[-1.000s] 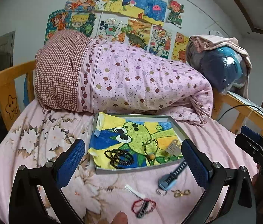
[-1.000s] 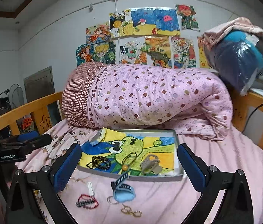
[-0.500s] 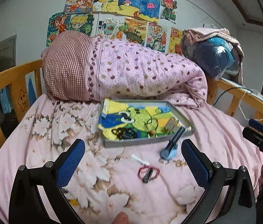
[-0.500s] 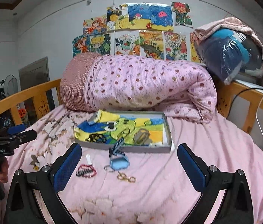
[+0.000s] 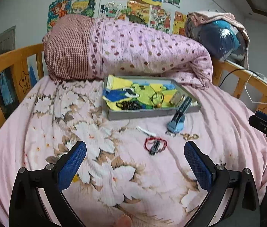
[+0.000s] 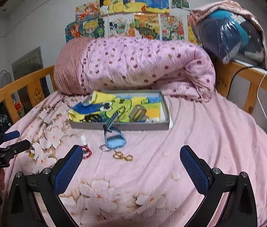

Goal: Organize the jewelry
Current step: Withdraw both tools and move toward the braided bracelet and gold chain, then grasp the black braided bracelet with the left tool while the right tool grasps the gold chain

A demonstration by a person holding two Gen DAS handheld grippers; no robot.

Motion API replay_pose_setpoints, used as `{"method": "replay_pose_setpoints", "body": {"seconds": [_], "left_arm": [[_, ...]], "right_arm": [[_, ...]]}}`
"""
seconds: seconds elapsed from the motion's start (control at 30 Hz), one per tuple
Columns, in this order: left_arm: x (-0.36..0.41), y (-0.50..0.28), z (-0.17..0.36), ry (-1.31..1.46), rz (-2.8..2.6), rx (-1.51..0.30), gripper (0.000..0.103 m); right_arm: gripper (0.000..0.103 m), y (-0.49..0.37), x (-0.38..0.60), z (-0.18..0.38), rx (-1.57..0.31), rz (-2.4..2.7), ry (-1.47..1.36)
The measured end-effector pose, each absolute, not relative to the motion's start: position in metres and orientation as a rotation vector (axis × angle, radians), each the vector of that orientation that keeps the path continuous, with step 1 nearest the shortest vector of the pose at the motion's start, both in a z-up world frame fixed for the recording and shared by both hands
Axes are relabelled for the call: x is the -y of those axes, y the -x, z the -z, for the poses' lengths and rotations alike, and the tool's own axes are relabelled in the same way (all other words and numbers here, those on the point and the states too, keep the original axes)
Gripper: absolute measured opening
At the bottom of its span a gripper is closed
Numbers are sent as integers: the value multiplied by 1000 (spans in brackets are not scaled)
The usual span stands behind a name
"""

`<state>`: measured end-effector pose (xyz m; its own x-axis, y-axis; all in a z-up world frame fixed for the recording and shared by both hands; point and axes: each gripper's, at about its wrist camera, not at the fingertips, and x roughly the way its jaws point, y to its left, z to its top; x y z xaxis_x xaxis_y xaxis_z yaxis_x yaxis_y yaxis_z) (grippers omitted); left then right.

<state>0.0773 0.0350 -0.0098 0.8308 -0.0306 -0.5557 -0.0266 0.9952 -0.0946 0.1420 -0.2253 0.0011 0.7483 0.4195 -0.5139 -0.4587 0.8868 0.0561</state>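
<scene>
A shallow grey tray (image 5: 152, 113) (image 6: 118, 126) lined with a bright cartoon drawing sits on the pink bed, holding a black bead bracelet (image 5: 128, 105), a cord ring with a bead (image 5: 157, 97) and a hair claw (image 5: 177, 99). A blue watch (image 5: 177, 122) (image 6: 114, 140) leans over the tray's front wall. On the sheet lie a red-and-black bracelet (image 5: 155, 144) (image 6: 86, 152), a white clip (image 5: 145, 130) (image 6: 83, 139) and gold rings (image 5: 190, 136) (image 6: 123, 156). My left gripper (image 5: 135, 162) and right gripper (image 6: 131, 167) both hover open, well short of these items.
A rolled pink dotted quilt (image 5: 129, 51) lies behind the tray. Wooden bed rails (image 5: 6, 66) (image 6: 256, 83) run along both sides. A wrapped blue bundle (image 6: 232, 36) rests at the right corner. Open flowered sheet (image 5: 124, 179) spreads beneath both grippers.
Both grippers have pulled back and up from the tray, so the tray and loose jewelry look smaller and farther. Nothing was picked up; both stay open.
</scene>
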Motion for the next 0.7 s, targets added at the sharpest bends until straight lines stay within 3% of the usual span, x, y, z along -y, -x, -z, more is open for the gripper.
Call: {"method": "replay_pose_setpoints", "body": {"seconds": [0.7], "left_arm": [[-15, -108, 57, 40, 80, -724, 101]], "right_arm": [[103, -183, 214, 42, -722, -610, 184]]}}
